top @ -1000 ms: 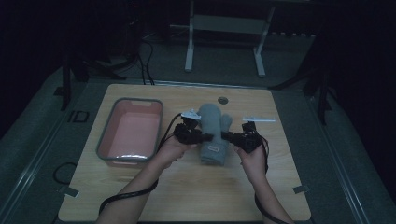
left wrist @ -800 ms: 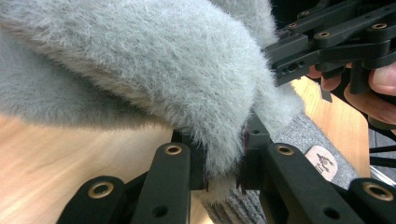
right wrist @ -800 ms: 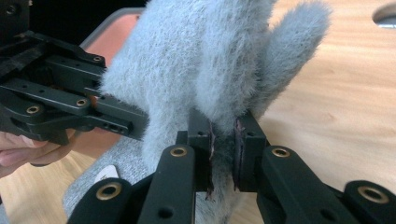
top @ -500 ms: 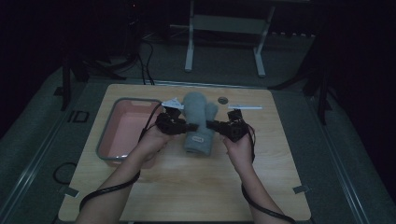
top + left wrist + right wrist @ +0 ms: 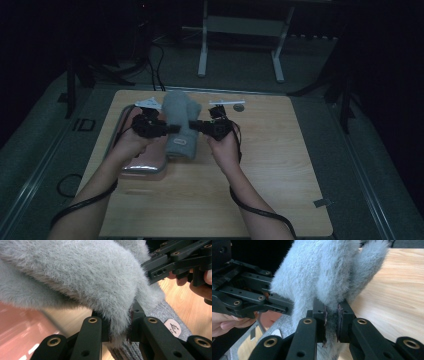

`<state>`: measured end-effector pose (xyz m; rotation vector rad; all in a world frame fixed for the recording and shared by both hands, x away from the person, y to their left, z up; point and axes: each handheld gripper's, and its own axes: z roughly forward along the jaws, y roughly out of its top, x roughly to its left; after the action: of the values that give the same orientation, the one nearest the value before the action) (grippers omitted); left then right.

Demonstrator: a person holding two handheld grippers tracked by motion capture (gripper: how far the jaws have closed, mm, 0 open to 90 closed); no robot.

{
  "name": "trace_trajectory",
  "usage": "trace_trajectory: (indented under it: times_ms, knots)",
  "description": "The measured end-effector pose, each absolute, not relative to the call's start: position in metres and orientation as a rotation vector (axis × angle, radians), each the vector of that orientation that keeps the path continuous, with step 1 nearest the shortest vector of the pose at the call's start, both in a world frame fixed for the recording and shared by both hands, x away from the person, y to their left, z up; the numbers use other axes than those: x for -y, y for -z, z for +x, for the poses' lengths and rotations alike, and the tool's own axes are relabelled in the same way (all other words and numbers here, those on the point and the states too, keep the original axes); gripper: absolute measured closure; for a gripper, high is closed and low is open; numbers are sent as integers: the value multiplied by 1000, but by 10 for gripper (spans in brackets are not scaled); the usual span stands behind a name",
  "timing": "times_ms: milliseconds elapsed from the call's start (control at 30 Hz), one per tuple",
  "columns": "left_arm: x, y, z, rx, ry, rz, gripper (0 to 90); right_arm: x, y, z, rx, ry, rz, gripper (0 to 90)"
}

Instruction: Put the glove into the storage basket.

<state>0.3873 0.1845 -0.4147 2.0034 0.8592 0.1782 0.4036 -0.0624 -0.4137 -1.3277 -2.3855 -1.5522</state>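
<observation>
Step in hand, as we read it: carrying a grey fuzzy garment toward the pink tray, both grippers sharing the load.

Left gripper: jaws clamped on a fold of the fuzzy fabric, with pile bulging out above the fingers and a knit cuff with a small label hanging below them. Right gripper: jaws likewise pinching a fold of the same garment, the fabric rising straight up from between the pads.

In the high view the garment hangs between the two grippers, its top above them and its lower end draped down toward the wooden table. The left gripper sits over the tray's near corner; the right gripper is just across the fabric from it, over bare table.

Next move, our judgement: shift both hands together further over the tray, keeping both pinches firm so the fabric does not slide out. Lower until the trailing end folds inside the tray wall, not over the rim, then release.
</observation>
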Motion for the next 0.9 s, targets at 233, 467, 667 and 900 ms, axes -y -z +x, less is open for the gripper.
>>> trace_trajectory:
  times_ms: [233, 467, 667, 900]
  knots:
    - [-228, 411, 383, -916, -190, 2001, 780, 17, 413, 408, 2377, 1546, -1265, 805]
    - [-269, 420, 380, -1004, -205, 2022, 780, -31, 423, 412, 2384, 1504, -1213, 805]
    - [-274, 450, 389, -1131, -176, 2080, 780, -57, 454, 420, 2444, 1383, -1244, 804]
    - [-260, 475, 400, -1212, -173, 2202, 779, -67, 485, 430, 2509, 1230, -1307, 804]
